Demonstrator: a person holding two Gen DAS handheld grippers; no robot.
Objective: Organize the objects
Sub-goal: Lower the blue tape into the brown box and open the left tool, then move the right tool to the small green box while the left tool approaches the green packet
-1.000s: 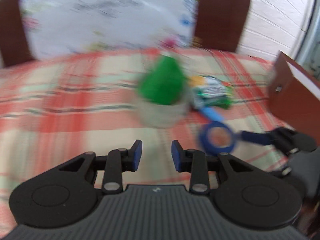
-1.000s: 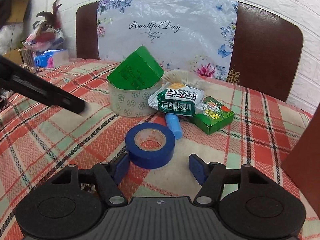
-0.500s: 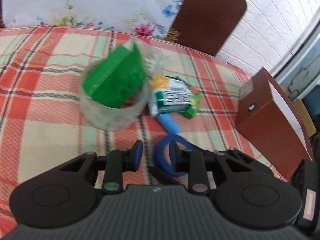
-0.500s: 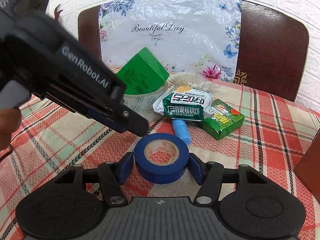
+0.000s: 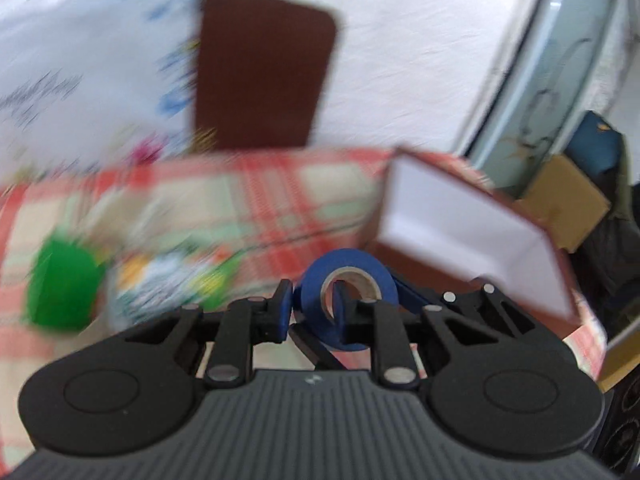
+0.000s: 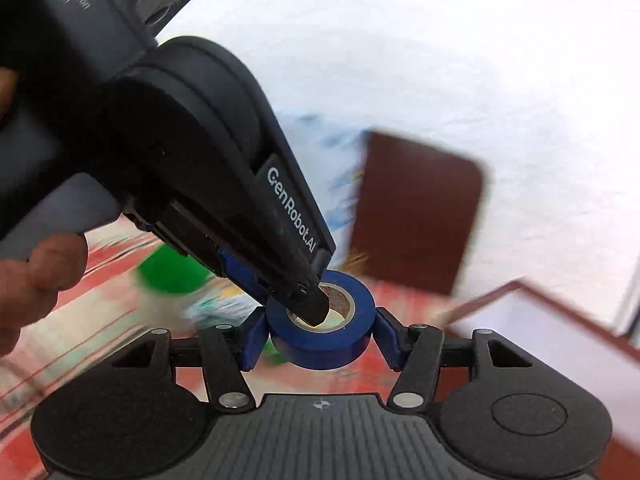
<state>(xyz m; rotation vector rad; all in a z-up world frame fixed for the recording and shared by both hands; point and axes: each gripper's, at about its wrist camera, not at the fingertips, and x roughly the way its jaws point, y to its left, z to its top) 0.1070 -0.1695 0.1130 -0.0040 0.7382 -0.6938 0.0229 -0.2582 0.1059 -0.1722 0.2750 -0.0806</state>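
Note:
A blue tape roll [image 6: 322, 338] is lifted above the checked tablecloth. My right gripper [image 6: 320, 340] is shut on its outer sides. My left gripper [image 5: 312, 308] is shut on the roll's wall [image 5: 316, 300], with one finger outside and one finger [image 6: 312, 304] inside the core. Behind, blurred, lie a green box [image 5: 60, 284] in a clear tape ring and snack packets [image 5: 172, 276].
An open brown box with a white inside [image 5: 460, 216] stands on the table at the right. A brown chair back [image 5: 260, 72] and a flowered plastic sheet stand behind the table. Cardboard boxes [image 5: 568, 200] sit beyond the table's right edge.
My right gripper closed on the blue tape roll and lifted it off the cloth. My left gripper came over and pinched the roll's wall. Both views swung toward the brown box.

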